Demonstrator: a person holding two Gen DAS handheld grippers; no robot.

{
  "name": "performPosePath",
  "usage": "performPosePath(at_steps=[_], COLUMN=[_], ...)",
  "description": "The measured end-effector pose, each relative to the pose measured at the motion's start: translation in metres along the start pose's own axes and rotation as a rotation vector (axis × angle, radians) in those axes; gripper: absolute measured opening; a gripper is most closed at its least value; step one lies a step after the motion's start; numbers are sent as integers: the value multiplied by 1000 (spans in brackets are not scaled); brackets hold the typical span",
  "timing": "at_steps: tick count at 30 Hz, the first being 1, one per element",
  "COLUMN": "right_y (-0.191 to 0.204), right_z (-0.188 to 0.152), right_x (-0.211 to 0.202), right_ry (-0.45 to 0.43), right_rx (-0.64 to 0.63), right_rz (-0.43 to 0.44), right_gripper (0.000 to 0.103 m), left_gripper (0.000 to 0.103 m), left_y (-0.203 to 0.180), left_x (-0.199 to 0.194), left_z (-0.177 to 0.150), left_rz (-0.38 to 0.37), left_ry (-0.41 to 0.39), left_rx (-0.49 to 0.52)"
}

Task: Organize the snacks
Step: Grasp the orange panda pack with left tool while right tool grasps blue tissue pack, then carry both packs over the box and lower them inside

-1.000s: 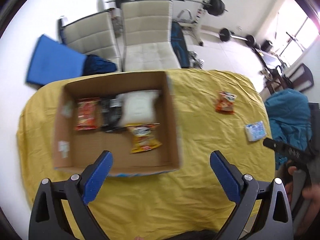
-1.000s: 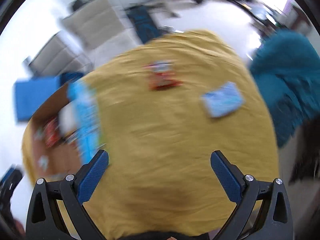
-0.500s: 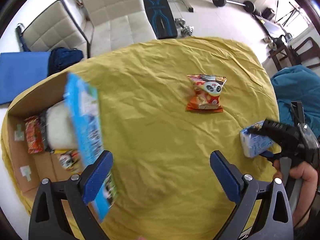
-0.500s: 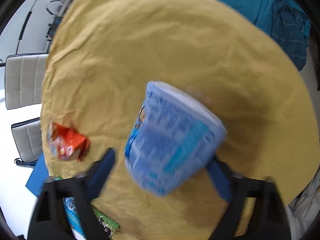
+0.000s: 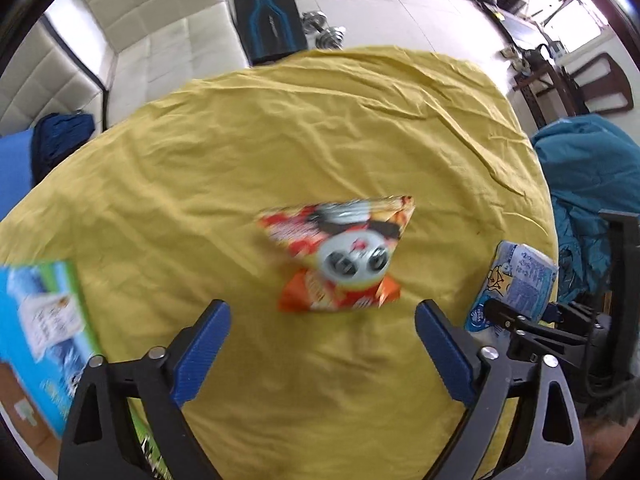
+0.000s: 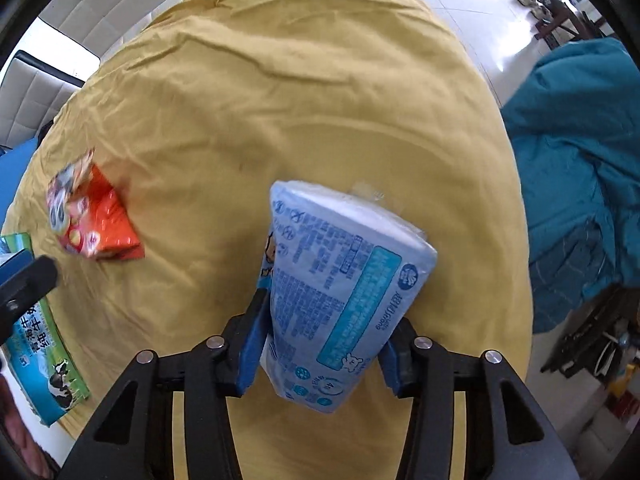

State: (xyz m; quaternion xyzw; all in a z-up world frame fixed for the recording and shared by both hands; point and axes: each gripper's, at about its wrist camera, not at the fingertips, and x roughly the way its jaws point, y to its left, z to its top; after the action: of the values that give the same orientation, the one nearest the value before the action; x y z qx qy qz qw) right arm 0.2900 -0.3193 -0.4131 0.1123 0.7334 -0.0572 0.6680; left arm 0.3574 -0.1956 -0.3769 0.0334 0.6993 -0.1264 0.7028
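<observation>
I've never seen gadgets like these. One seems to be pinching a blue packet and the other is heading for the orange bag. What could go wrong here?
The right gripper pinches only the lower end of the soft blue packet, so the packet could sag or slip out on the way.

The open left gripper is nearing the puffy orange snack bag; squeezing it hard might crush the contents, or the slick bag could slide on the wrinkled yellow cloth.

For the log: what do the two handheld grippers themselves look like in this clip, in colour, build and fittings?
Both match. The left gripper and right gripper have matte black angular frames with triangular cut-outs and round silver bolt heads at the joints. Their fingers carry flat blue pads with a fine ribbed texture. No printed markings or sleeves show. A dark cable may trail at the left view's right edge, but that is unclear.
</observation>
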Motion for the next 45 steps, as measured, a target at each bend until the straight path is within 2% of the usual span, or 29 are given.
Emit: performPosePath(at_steps=[1,3,6,9,11,12,16,18,20,23,31,39,45], right_y=[-1,-4,-19,-25,-26,-38,-43,-45,-45,-43,-13,20,53], right_z=[4,11,19,23,21,21,19,17,11,2,-20,-51,-75], right_x=[0,2,0,2,2,3,-6,-8,-7,-6,-29,-74,-116], right_ry=[1,10,19,13,7,6,1,4,6,-1,-43,-96,-154], right_rx=[-6,-2,37,67,68,74,94,107,113,112,44,-12,-51], right_rz=[2,14,53,78,81,91,107,94,95,91,104,149,164], right_gripper=[50,50,50,52,60,61,63,58,42,33,30,30,30], left_gripper=[79,70,46,38,37,36,33,32,32,32,32,32,32], left_y=[-3,-9,-15,-17,-17,-15,-13,-12,-11,-11,1,18,45], left_x=[4,14,25,26,24,23,16,11,6,-5,-46,-94,-135], left_z=[3,10,16,20,21,21,17,11,4,-9,-48,-78,-99], left_rz=[0,-5,-3,47,36,20,14,13,13,22,23,-6,-42], left_ry=[9,28,53,16,11,11,-4,-13,-24,-55,-131,-213,-281], left_rx=[4,7,9,12,1,-9,-24,-26,-23,-15,-23,-31,-34])
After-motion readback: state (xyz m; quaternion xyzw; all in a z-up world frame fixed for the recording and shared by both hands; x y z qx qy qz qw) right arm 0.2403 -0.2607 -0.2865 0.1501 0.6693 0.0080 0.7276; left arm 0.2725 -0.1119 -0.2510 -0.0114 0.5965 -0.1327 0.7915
